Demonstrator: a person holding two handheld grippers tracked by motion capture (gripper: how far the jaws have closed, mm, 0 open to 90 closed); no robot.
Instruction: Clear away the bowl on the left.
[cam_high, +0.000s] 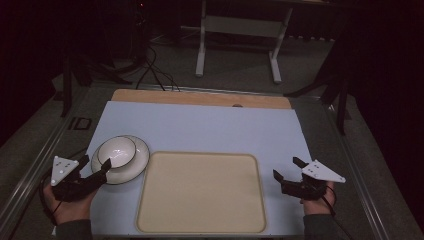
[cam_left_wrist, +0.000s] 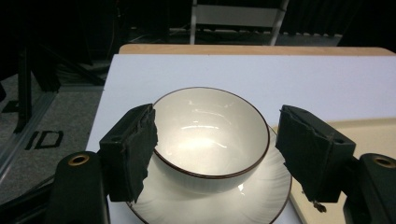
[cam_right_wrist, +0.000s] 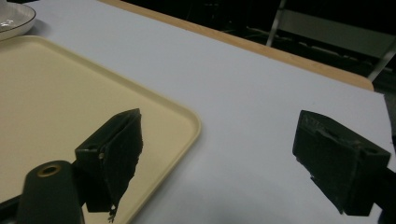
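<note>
A white bowl (cam_high: 116, 151) with a dark rim sits on a white plate (cam_high: 135, 162) at the table's left; the bowl (cam_left_wrist: 210, 135) and plate (cam_left_wrist: 261, 191) fill the middle of the left gripper view. My left gripper (cam_high: 95, 165) is open just in front of the bowl, one jaw on each side of its near wall, with the pads apart from it. A cream tray (cam_high: 200, 192) lies empty at the centre front. To the tray's right my right gripper (cam_high: 287, 170) stands open over bare table, and the tray corner (cam_right_wrist: 177, 121) shows by its left jaw.
A pale blue mat (cam_high: 210, 125) covers the tabletop, with a wooden strip (cam_high: 200, 97) along the far edge. Metal rails run down both sides. A white stand frame (cam_high: 237, 45) and cables (cam_high: 155, 70) are on the floor beyond.
</note>
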